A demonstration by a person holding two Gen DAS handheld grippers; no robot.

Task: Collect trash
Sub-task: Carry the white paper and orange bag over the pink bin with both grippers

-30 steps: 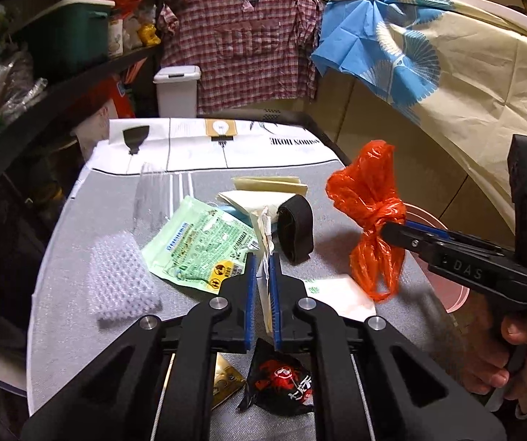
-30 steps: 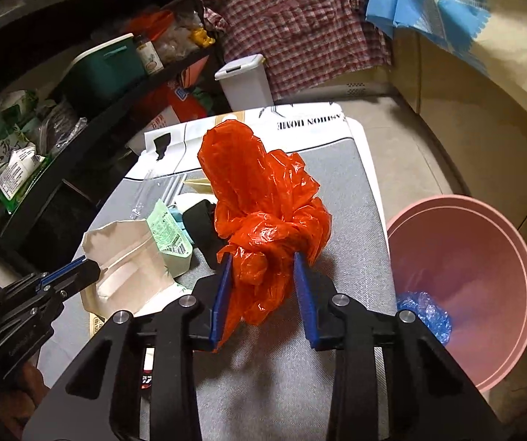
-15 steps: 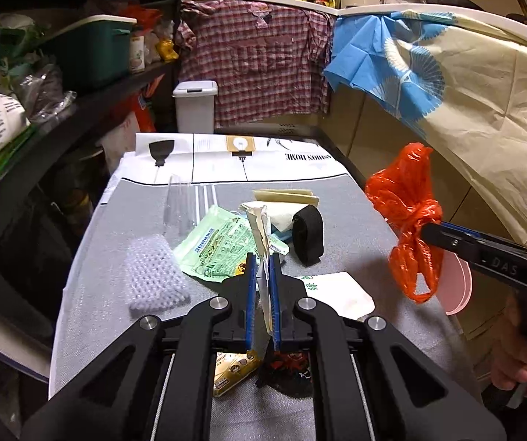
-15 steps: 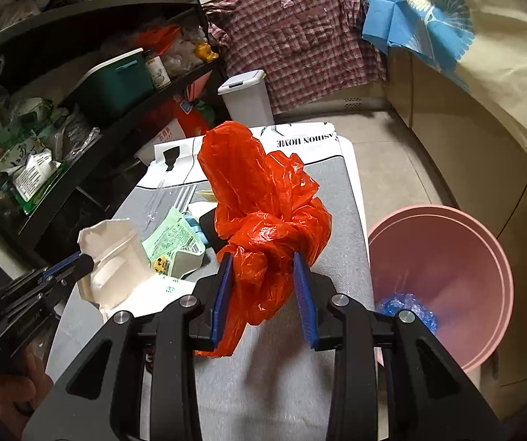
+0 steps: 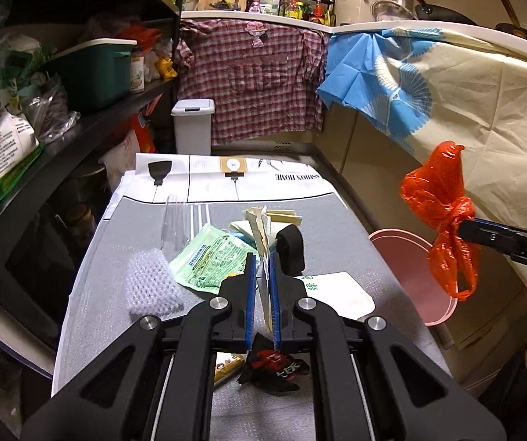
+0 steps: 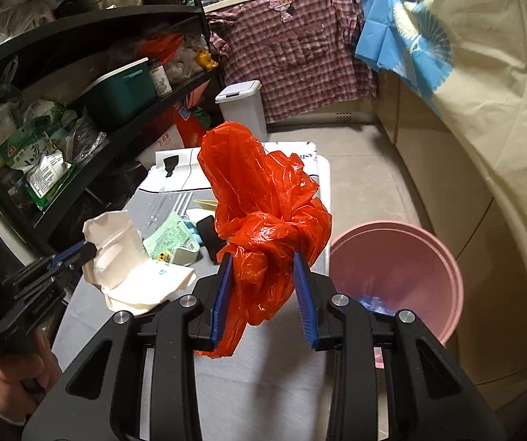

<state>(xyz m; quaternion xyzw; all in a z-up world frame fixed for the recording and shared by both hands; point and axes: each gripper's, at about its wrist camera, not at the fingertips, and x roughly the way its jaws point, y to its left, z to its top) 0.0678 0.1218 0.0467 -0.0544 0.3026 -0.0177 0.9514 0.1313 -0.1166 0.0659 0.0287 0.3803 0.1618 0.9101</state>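
between the right gripper (image 6: 263, 286) pads, clamped, hangs the orange bag (image 6: 263, 213) beside the pink bin (image 6: 410, 242).

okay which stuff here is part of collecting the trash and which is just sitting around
Part of the job:
orange plastic bag, in the right gripper
cream pouch, in the left gripper
pink bucket
green packet
bubble wrap

Just lying about:
plaid shirt
teal box
white lidded bin

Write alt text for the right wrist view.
The right gripper holds a knotted orange plastic bag between its blue-padded fingers, above a grey table. A pink bin stands to the right on the floor. At left, the left gripper holds a cream paper pouch over scattered wrappers.
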